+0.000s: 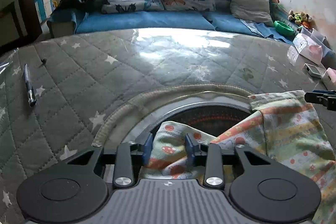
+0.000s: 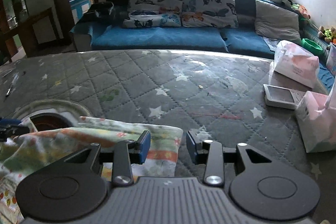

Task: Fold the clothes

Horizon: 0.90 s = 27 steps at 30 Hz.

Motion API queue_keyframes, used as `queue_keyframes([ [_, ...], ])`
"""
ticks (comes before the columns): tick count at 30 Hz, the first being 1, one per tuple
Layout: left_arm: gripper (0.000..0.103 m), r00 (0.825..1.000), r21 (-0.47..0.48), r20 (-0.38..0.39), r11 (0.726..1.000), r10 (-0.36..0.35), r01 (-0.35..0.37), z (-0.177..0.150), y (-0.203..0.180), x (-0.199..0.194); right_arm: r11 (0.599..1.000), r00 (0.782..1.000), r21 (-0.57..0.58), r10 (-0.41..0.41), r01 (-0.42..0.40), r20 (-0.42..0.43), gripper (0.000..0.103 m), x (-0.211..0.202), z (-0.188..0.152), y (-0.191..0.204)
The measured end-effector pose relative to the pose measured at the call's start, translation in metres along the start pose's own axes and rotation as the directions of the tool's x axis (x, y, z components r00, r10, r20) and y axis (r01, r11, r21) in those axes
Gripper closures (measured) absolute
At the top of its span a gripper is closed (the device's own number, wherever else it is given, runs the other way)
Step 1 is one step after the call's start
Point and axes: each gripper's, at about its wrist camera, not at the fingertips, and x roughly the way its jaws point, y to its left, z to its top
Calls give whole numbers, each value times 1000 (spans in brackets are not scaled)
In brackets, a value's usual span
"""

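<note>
Quilted grey table cover (image 1: pixel 88 68) with white stars fills the work surface, with a blue sofa (image 1: pixel 145 19) and a window behind. At far left a pen (image 1: pixel 29 85) lies on the cover, well apart from the work. Near the front edge a round opening (image 1: pixel 210 117) with a piped rim is cut into the cover.

The patterned garment (image 1: pixel 294 129) lies across the right side of that opening, its long axis running left to right between the two tools.

Left gripper (image 1: pixel 169 146): jaws partly open, a bunched fold of the garment between them; whether the pads press on it cannot be told.

Right gripper (image 2: pixel 169 146): jaws partly open, nothing gripped. The garment's right-hand edge lies under the left pad (image 2: pixel 145 145) and ends inside the gap, so this gripper is nearest that end.

Open cover extends forward of both grippers. At far right, pink packages (image 2: pixel 294 64) and a small white box (image 2: pixel 279 97) limit room
</note>
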Motion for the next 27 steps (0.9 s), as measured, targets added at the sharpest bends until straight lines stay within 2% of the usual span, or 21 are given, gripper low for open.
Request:
queue_keyframes([
  [1,80,1000,3,2,1000,-2,2,0,0,0,1000,1000,3,-1,1,-3,65,2,1,-1],
  [4,91,1000,-4,10,1000,-5,5,1,2,-1,1000,1000,5,-7,7,-9,65,6,2,-2],
  [7,94,998,-7,59,1000,-8,9,2,3,-10,1000,1000,0,-15,15,-19,65,10,2,-2],
  [10,95,987,-24,160,999,-23,27,3,5,-30,1000,1000,-1,-16,16,-19,67,12,1,-1],
  [12,95,963,-37,266,997,-51,63,-1,10,-48,1000,1000,1,-15,15,-16,72,13,-1,-1],
  [13,95,947,-39,316,996,-65,82,-4,12,-57,1000,1000,2,-14,14,-14,80,13,-1,-1],
  [14,95,932,-36,352,994,-85,104,-7,14,-63,1000,1000,1,-14,14,-11,86,12,-2,-1],
  [16,95,914,-18,388,991,-114,131,-12,19,-70,1000,1000,-10,-19,19,2,88,10,-3,0],
  [17,95,913,-16,391,991,-114,130,-13,20,-71,1000,1000,-13,-25,26,9,90,10,-3,1],
  [20,95,941,-31,334,997,-63,77,-11,22,-59,998,998,-8,-59,59,18,93,10,-2,0],
  [22,95,950,-53,313,998,-11,29,-8,24,-51,998,998,2,-68,68,-3,93,13,-1,-1],
  [23,95,953,-64,302,998,15,4,-7,24,-47,997,997,-4,-72,72,-2,90,13,-1,0],
  [27,89,971,-143,234,990,44,-10,-5,38,-38,997,997,-37,-68,69,25,86,5,-1,6],
])
